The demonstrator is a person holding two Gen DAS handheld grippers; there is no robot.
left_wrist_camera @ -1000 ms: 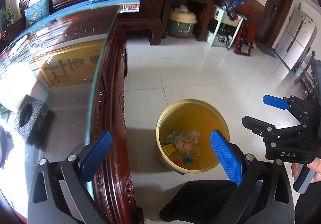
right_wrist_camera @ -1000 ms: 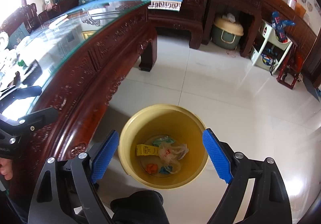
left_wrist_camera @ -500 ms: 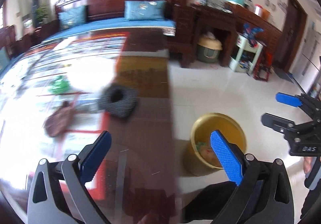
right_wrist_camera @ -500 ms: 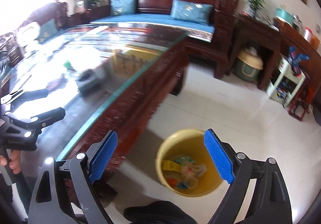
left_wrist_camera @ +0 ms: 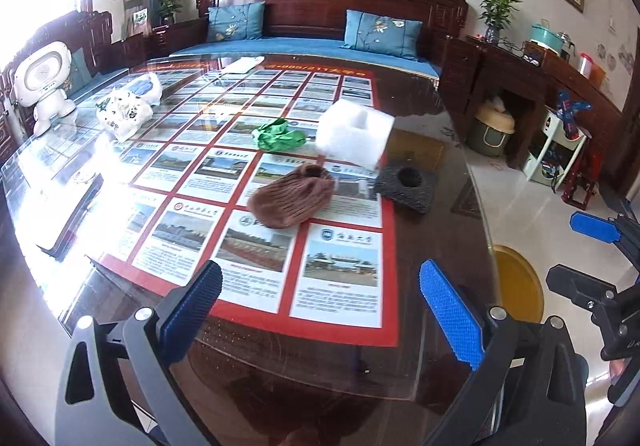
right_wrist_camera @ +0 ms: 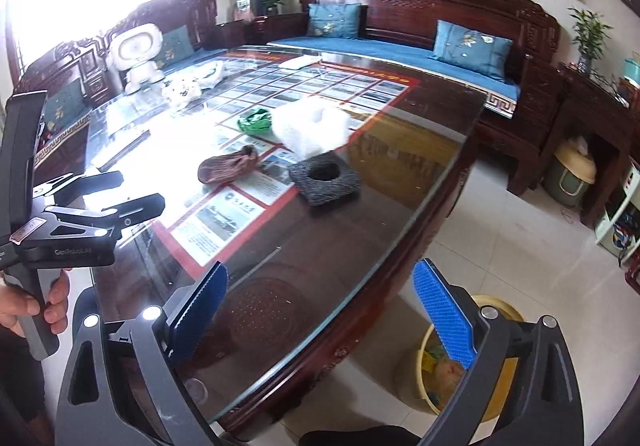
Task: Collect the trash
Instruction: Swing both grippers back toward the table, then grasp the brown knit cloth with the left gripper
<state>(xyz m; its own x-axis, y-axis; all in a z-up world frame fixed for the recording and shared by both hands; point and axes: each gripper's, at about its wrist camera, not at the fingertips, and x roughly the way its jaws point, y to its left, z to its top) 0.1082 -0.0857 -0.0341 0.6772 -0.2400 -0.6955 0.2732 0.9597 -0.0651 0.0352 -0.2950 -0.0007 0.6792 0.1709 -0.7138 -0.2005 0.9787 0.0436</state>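
On the glass-topped table point(left_wrist_camera: 432, 174) lie a brown knitted piece point(left_wrist_camera: 292, 202) point(right_wrist_camera: 228, 168), a crumpled green wrapper point(left_wrist_camera: 280, 136) point(right_wrist_camera: 254, 121), a white foam block point(left_wrist_camera: 354, 138) point(right_wrist_camera: 310, 128) and a black foam piece with a hole point(left_wrist_camera: 406, 186) point(right_wrist_camera: 324, 180). The yellow bin point(left_wrist_camera: 518, 286) point(right_wrist_camera: 496, 366) stands on the floor by the table's right edge, with trash inside. My left gripper point(left_wrist_camera: 320, 282) hovers open and empty over the near table end. My right gripper point(right_wrist_camera: 320, 278) is empty too, its jaws opening, above the table edge and bin.
A white robot toy point(left_wrist_camera: 42, 82) and a white ceramic figure point(left_wrist_camera: 124, 112) stand at the table's far left, a dark flat device point(left_wrist_camera: 72, 214) near its left edge. A carved wooden sofa point(left_wrist_camera: 320, 46) lies behind. Tiled floor point(right_wrist_camera: 500, 238) stretches to the right.
Both views have swung up and left from the yellow bin on the floor to the table top. The bin now sits low at the right. Both grippers stay empty.
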